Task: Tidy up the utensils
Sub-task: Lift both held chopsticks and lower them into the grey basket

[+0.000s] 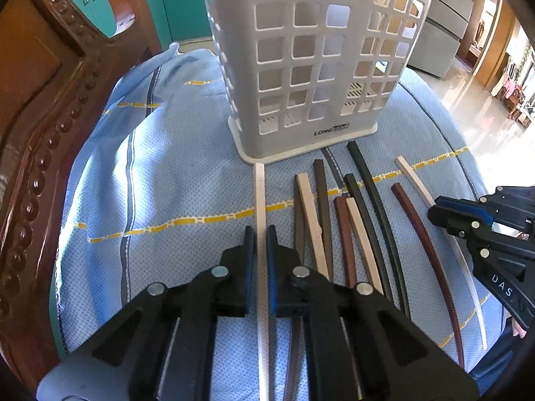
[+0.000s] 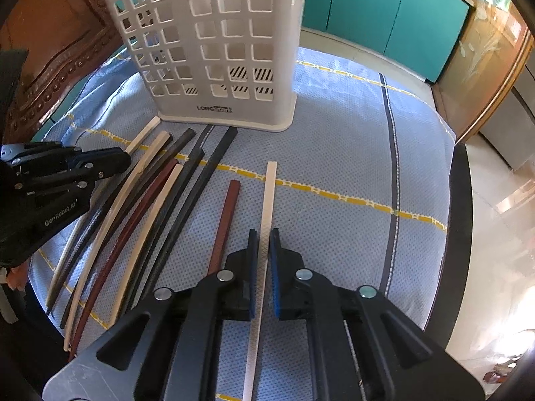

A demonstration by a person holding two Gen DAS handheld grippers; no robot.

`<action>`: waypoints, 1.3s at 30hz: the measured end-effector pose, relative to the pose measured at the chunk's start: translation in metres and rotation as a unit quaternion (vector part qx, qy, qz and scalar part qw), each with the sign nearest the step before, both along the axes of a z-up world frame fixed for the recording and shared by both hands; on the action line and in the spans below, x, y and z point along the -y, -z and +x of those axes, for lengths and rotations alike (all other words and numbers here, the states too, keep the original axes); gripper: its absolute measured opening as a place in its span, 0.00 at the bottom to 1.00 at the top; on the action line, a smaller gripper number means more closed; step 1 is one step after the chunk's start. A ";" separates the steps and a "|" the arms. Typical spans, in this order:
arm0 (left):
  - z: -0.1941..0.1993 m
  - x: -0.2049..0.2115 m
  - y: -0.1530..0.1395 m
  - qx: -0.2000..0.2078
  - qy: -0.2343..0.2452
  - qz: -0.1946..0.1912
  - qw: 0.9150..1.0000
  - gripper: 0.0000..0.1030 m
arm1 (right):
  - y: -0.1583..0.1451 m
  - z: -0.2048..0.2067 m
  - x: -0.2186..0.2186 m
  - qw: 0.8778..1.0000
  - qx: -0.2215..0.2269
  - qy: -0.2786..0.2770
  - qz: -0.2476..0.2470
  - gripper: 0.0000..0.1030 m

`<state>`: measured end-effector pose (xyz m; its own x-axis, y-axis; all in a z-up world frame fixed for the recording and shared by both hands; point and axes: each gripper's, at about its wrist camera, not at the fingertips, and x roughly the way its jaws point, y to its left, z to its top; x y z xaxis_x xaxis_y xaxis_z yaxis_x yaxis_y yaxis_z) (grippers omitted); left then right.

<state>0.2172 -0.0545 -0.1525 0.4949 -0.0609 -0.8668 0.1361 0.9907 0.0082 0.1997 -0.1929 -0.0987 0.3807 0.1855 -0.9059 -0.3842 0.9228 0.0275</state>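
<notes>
Several chopsticks in white, cream, red-brown and black lie side by side on a blue cloth (image 1: 160, 173) in front of a tall white slotted utensil basket (image 1: 301, 67) (image 2: 217, 50). My left gripper (image 1: 260, 250) is shut on a white chopstick (image 1: 259, 193) at the left end of the row, whose tip nearly touches the basket's base. My right gripper (image 2: 263, 244) is shut on another white chopstick (image 2: 270, 187) at the right end of the row. A red-brown chopstick (image 2: 227, 220) lies just left of it. Each gripper shows in the other's view: right gripper (image 1: 433, 212), left gripper (image 2: 125, 160).
A carved wooden frame (image 1: 43, 100) rises along the left of the cloth. Teal cabinets (image 2: 384, 10) stand behind. The table's dark edge (image 2: 458, 207) drops to a shiny floor on the right. Bare cloth (image 2: 351, 140) lies right of the chopsticks.
</notes>
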 end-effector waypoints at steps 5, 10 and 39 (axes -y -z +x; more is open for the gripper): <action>-0.017 -0.009 -0.030 0.046 -0.003 -0.023 0.999 0.07 | -0.046 -0.006 0.024 0.997 0.057 0.012 0.054 0.06; -0.061 -0.021 -0.102 0.135 0.012 -0.074 0.988 0.07 | -0.123 -0.036 0.059 0.980 0.141 0.016 0.139 0.06; -0.037 -0.036 -0.204 0.339 -0.064 -0.106 0.932 0.07 | -0.177 0.018 0.020 0.927 0.316 0.071 0.189 0.06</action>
<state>0.1802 -0.0190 0.0515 0.9401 -0.0979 -0.3267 0.0510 0.9875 -0.1491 0.2175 -0.2133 0.0778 0.8586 0.3509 -0.3737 -0.3090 0.9360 0.1688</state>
